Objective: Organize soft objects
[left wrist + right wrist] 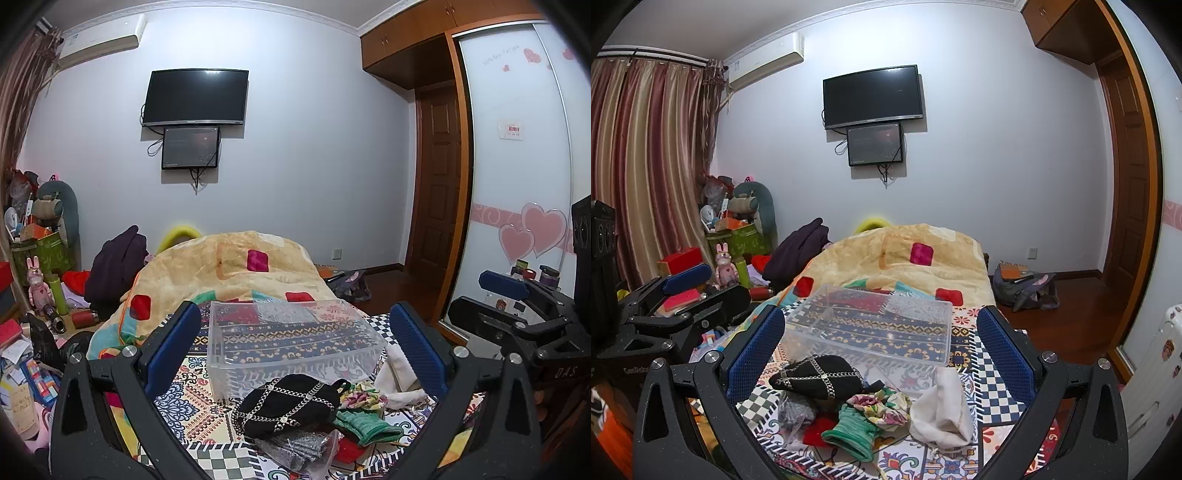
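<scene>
I hold both tools above the near end of the bed (997, 354), over its patterned cover. My left gripper (295, 347) has its blue fingers spread wide with nothing between them; my right gripper (882, 350) is spread just as wide and holds nothing either. From the right wrist camera the left tool shows at 9 o'clock, and from the left wrist camera the right tool shows at 3 o'clock, so the two are side by side and apart.

The soft things lie in a loose heap at 6 o'clock of both views, between the fingers. A black pouch with silver chain trim (288, 406) is on top at the left of the heap. A floral cloth (882, 404) is just beside it, touching a green knitted piece (855, 435) that lies nearer to me. A white cloth bag (945, 410) sits at 5 o'clock of the heap, and a grey glittery piece in clear wrap (299, 446) and something red (816, 435) poke out from under the pouch.

Beyond the heap, toward 12 o'clock, a clear plastic bin (236, 369) stands upright on the cover, and I see nothing in it. A folded yellow blanket (945, 266) is piled behind the bin.
</scene>
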{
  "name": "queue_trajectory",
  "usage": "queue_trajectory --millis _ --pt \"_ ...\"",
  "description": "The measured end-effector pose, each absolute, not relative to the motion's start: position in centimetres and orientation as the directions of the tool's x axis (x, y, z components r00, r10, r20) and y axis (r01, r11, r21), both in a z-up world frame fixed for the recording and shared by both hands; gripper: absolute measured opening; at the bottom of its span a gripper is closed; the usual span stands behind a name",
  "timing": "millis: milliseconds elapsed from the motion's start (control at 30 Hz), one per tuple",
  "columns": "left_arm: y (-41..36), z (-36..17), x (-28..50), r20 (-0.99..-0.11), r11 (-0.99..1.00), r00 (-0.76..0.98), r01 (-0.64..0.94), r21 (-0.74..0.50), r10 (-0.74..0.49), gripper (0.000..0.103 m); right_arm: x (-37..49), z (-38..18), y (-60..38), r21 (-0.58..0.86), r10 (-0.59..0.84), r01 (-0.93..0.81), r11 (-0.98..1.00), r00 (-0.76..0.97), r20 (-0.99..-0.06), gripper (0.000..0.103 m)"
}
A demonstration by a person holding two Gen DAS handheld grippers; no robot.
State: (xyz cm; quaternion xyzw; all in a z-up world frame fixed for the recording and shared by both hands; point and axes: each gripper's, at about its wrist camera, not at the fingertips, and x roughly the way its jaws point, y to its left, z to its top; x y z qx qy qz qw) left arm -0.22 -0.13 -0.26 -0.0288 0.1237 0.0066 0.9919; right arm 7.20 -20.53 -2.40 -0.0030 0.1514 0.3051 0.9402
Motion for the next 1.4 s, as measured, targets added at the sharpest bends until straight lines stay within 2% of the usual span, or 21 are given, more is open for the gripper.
queue_trajectory --millis 1167,1400 --pt "-0.4 0.1 -0.1 -0.244 0.999 0.97 -0.016 -0.052 0.003 0.103 6.9 -2.2 -20.6 0.09 0.581 -0.581 0.809 0.768 -0.268 0.103" --pt "-0.7 -0.6 1.1 -0.294 0.999 0.956 -0.01 -0.049 -0.004 0.103 7.8 -2.7 -21.2 0.106 0.565 -0.56 0.821 0.773 -0.29 0.103"
